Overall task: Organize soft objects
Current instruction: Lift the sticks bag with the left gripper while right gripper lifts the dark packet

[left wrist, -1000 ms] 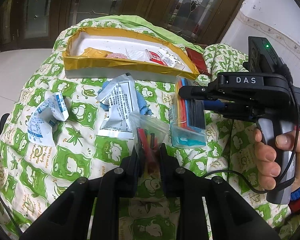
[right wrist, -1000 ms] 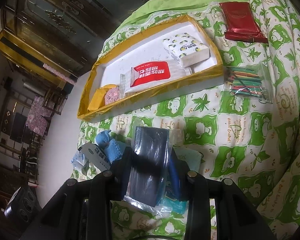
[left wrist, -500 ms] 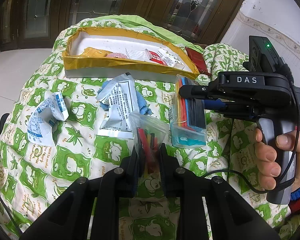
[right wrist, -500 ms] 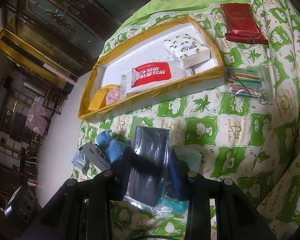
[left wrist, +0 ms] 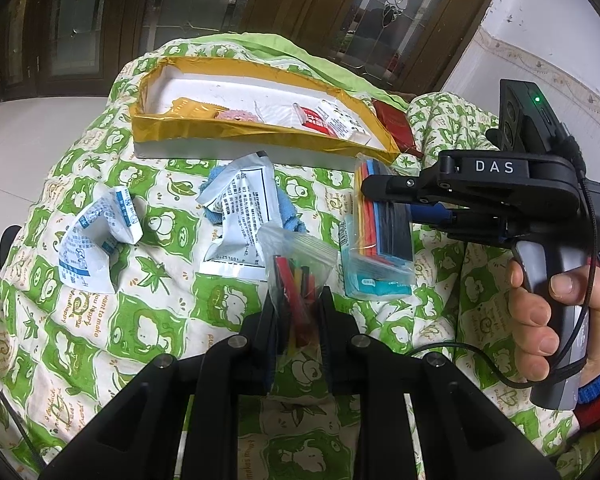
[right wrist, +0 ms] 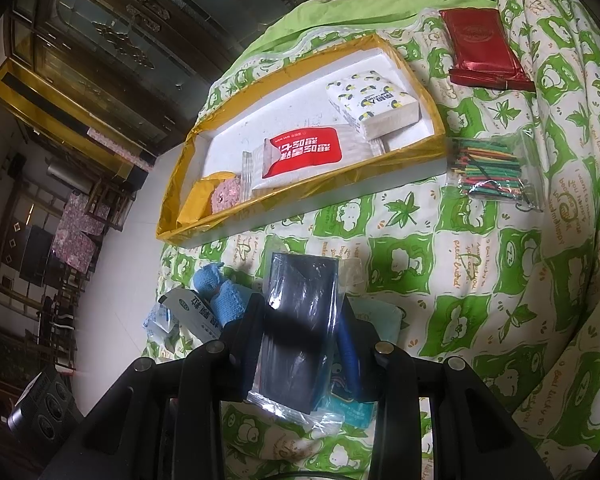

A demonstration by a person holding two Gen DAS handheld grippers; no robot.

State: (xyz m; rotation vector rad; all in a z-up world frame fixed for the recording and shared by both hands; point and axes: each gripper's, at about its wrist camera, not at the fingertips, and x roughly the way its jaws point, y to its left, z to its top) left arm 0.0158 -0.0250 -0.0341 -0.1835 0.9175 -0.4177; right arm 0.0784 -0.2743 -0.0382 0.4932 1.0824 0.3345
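Note:
My left gripper is shut on a small clear zip bag of coloured sticks, held just above the green-patterned quilt. My right gripper is shut on a clear packet of coloured sheets with a black one on top; the same packet and the right gripper show in the left wrist view. A yellow-taped white tray lies beyond, holding a red-labelled wipes pack, a tissue pack, a yellow packet and a pink item.
On the quilt lie a white printed pouch over a blue knitted item, a crumpled blue-white pouch, another bag of coloured sticks and a red packet. Floor lies to the left.

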